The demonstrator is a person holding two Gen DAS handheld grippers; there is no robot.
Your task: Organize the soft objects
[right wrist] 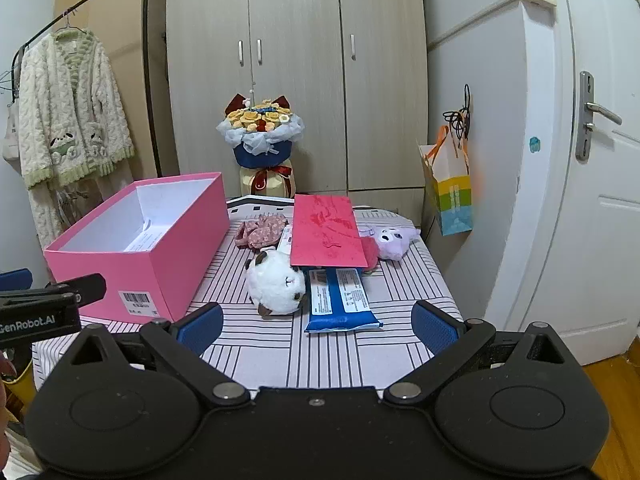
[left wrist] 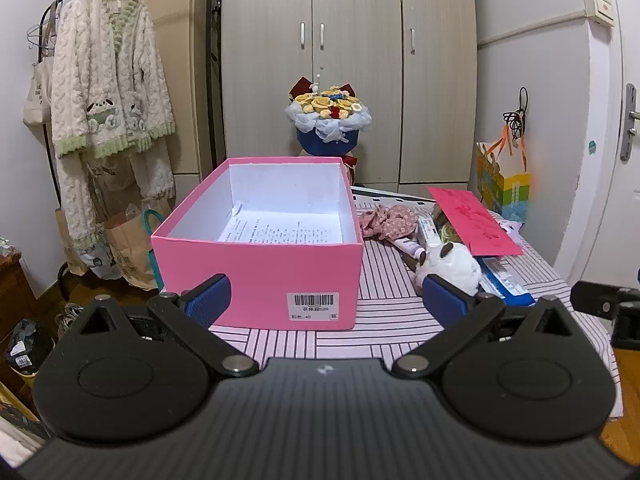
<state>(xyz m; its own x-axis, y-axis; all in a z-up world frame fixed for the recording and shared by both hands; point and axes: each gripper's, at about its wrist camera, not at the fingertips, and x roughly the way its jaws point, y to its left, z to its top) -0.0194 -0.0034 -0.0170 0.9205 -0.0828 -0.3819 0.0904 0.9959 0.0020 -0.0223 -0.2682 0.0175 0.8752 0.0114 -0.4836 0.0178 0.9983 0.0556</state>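
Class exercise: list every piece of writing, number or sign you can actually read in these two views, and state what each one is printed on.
"GenRobot.AI": on the left gripper's black body, right wrist view.
"40": on the barcode label of the pink box; the characters beside it are too blurred.
Printed sheet inside the box: too small.
Blue packet: too small.
Red envelope: unreadable.

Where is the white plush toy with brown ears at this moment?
In the right wrist view the white plush toy lies on the striped table, right of the pink box, touching the blue packet, just before the red envelope.
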